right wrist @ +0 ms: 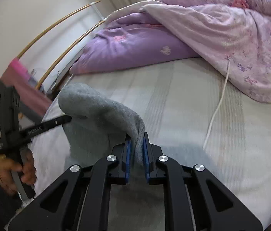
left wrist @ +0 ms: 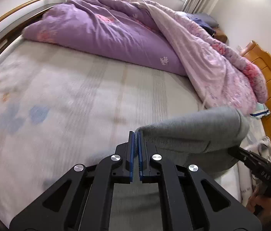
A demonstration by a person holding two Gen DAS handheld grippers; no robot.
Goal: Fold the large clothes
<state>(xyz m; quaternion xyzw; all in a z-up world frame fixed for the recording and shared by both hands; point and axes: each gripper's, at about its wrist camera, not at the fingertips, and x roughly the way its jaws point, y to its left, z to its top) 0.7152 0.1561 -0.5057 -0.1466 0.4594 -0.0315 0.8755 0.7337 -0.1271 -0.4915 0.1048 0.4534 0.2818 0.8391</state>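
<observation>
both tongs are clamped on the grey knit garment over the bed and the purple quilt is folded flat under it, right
Not quite. Both tongs, left tongs and right tongs, do clamp the grey knit garment, but the purple quilt lies heaped at the bed's far side, as the left wrist view shows.

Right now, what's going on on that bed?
A person is holding a grey garment with a handheld gripper in each hand. The left gripper is shut on one edge of the cloth and the right gripper is shut on another bunch of it, so the fabric is stretched between them, above the pale sheet of the bed. A purple duvet and a pink floral quilt lie piled at the far side. No fold is visible yet.
</observation>
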